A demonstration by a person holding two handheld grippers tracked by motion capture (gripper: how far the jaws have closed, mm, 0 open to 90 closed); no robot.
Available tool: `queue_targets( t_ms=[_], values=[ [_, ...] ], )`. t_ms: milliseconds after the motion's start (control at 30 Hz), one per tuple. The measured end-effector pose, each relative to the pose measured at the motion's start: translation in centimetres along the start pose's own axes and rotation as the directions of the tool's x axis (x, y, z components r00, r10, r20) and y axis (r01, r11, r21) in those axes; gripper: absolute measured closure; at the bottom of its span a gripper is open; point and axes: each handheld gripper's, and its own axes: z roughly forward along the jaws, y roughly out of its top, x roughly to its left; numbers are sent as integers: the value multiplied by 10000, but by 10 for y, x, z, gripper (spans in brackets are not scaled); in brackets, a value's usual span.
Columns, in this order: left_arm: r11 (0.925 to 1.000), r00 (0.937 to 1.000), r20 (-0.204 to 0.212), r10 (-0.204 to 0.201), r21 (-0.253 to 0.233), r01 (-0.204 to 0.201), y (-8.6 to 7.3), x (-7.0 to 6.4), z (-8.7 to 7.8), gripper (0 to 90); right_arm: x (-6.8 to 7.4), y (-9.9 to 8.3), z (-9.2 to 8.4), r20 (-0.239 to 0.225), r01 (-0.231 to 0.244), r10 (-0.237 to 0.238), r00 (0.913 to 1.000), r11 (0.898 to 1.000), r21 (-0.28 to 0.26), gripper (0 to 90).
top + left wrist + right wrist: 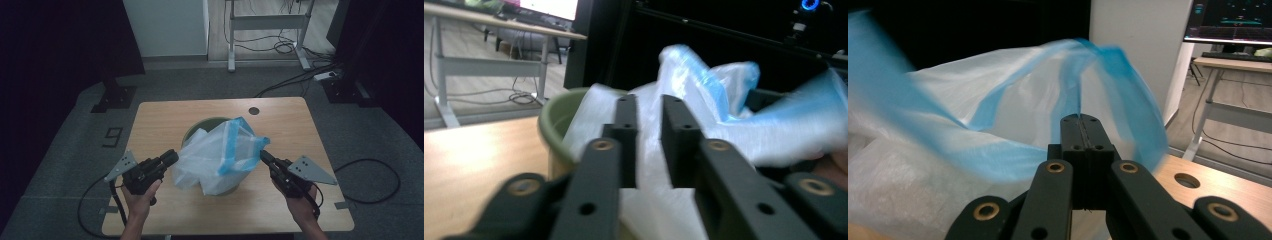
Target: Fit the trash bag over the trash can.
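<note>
Dim room, wooden bench (160,117): my right hand-held gripper (264,156) pinches the bag's (220,155) blue rim, left hand-held gripper (171,157) slightly parted beside the bag over the green bin (555,117).

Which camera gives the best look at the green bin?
The left gripper view: the green bin's rim and wall show close, beside the plastic bag. The high view shows a sliver of rim behind the bag.

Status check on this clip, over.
Right hand-held gripper shut on plastic bag edge. Left hand-held gripper open, bag between jaws. Bag over green bin. Nothing obstructing.
</note>
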Motion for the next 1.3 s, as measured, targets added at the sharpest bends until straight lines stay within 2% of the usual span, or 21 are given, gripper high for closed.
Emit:
queue_targets(
  t_ms=[100, 233, 367, 433, 500, 567, 667, 700, 800, 900, 967, 1067, 1200, 1300],
  values=[
    [9990, 9992, -142, 378, 236, -375, 15, -4, 8, 647, 1, 0, 1, -69, 44, -44, 10000, 10000, 40, 890],
    [9931, 9969, -295, 729, 937, -698, 30, -4, 27, 532, 0, -1, 1, -62, 79, -79, 9999, 10000, 57, 891],
    [9783, 9971, -11, 765, 1934, -748, 37, 1, 49, 445, 1, 0, 1, -103, 169, -168, 9998, 9998, 63, 890],
    [9691, 9971, 129, 752, 2346, -761, 37, 2, 58, 431, 1, 0, 1, -112, 231, -230, 9997, 9997, 49, 891],
    [9620, 9963, 50, 862, 2596, -845, 35, 3, 65, 433, 1, 1, 1, -120, 245, -245, 9996, 9997, 41, 890],
    [9586, 9956, 13, 932, 2703, -901, 33, 2, 68, 450, 1, 0, 1, -113, 243, -242, 9996, 9997, 52, 891],
    [9544, 9938, -71, 1111, 2796, -1047, 30, 1, 71, 574, 2, -1, 1, -115, 266, -265, 9996, 9996, 66, 891],
    [9547, 9938, -106, 1106, 2791, -1033, 29, 1, 71, 645, 2, -1, 1, -108, 249, -248, 9996, 9996, 90, 890],
    [9551, 9931, -307, 1135, 2787, -1005, 28, 0, 71, 779, 1, -1, 1, -81, 243, -243, 9997, 9997, 91, 890],
    [9585, 9906, -592, 1232, 2658, -1033, 27, 1, 69, 879, 1, -1, 1, -67, 246, -245, 9997, 9997, 94, 891],
    [9646, 9889, -800, 1252, 2429, -1025, 28, 2, 67, 895, 1, -2, 1, -65, 249, -248, 9997, 9996, 103, 891],
    [9795, 9866, -1189, 1117, 1808, -891, 29, 7, 63, 897, 0, -3, 2, -37, 244, -243, 9997, 9995, 185, 890],
    [9921, 9824, -1676, 822, 1078, -646, 33, 18, 57, 897, -6, -2, 8, 70, 396, -399, 9992, 9983, 433, 890],
    [9965, 9807, -1868, 569, 715, -442, 36, 25, 56, 897, -13, 2, 17, 272, 538, -556, 9981, 9965, 634, 891]
  ],
)
